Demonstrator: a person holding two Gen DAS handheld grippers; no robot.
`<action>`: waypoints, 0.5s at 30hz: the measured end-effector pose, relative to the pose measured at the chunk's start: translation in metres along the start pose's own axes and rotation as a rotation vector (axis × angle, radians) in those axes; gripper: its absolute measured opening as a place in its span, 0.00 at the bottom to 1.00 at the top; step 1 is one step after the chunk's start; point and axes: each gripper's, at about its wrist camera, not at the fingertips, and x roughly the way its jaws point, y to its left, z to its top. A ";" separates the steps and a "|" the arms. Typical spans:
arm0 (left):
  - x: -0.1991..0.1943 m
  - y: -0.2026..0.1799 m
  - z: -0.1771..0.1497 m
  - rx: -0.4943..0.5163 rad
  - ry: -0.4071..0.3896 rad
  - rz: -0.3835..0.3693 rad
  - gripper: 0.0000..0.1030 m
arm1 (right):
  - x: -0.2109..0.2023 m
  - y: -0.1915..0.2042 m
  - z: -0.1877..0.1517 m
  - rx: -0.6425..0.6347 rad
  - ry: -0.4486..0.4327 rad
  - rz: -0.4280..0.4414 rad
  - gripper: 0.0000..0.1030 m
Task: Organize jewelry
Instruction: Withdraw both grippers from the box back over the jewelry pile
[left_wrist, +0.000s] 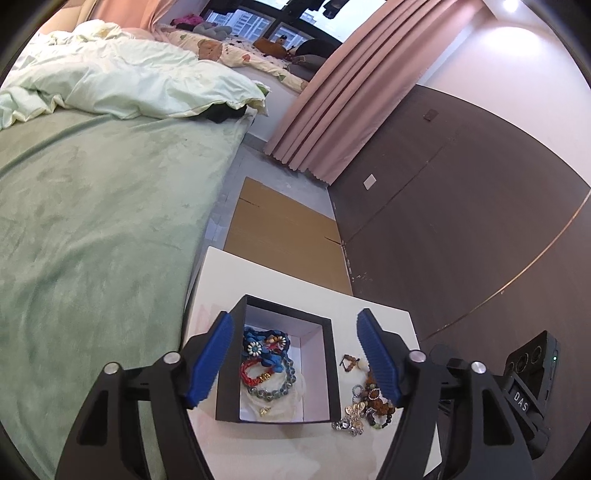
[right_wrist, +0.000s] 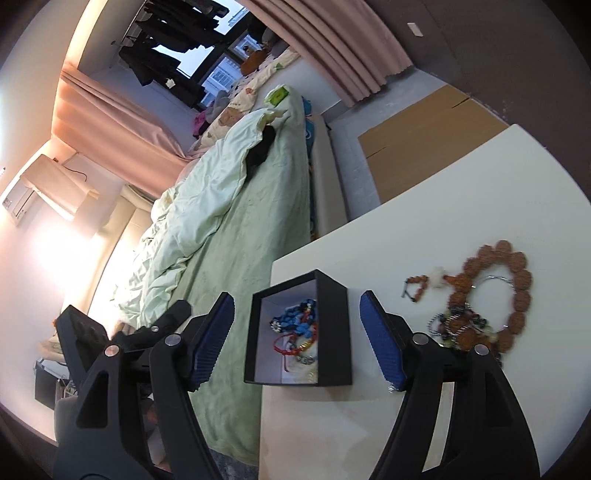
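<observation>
The left gripper (left_wrist: 295, 360) fills the bottom of its own view, blue ribbed pads spread wide with nothing pressed between them, pointing down at a slant over a white table (left_wrist: 380, 317). Between the pads sits an open black box (left_wrist: 334, 373) with a pale lining, holding a tangle of jewelry (left_wrist: 267, 363): blue beads, a red bracelet, a grey bead strand and a small flower piece. Just right of the box, loose on the table, lies a pile of bracelets (left_wrist: 360, 402), partly hidden behind the right-hand pad. This view alone shows the other tool's black camera housing at the right edge and a dark panelled wall. The right gripper (right_wrist: 297, 338) is likewise wide open and empty, angled down and tilted so the room leans, with the black box (right_wrist: 334, 321) framed between its pads. Only here does the loose pile spread out clearly: a large ring of brown carved beads (right_wrist: 517, 291), thin silver bangles (right_wrist: 495, 284) inside it, darker mixed strands below, and a small brown bead piece (right_wrist: 415, 288) apart to its left. The left gripper (right_wrist: 155, 325) shows at the lower left of this view, above a green bed (right_wrist: 236, 258). Both views share the pink curtains (left_wrist: 332, 107) and flat cardboard (left_wrist: 280, 225) on the floor beyond the table.
</observation>
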 end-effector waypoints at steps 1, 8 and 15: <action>-0.002 -0.003 -0.002 0.012 -0.004 0.004 0.70 | -0.004 -0.001 -0.001 -0.003 -0.004 -0.005 0.69; -0.009 -0.027 -0.019 0.100 -0.033 0.045 0.92 | -0.032 -0.005 -0.009 -0.025 -0.034 -0.041 0.76; -0.009 -0.043 -0.031 0.132 -0.025 0.049 0.92 | -0.048 -0.014 -0.017 -0.035 -0.025 -0.081 0.87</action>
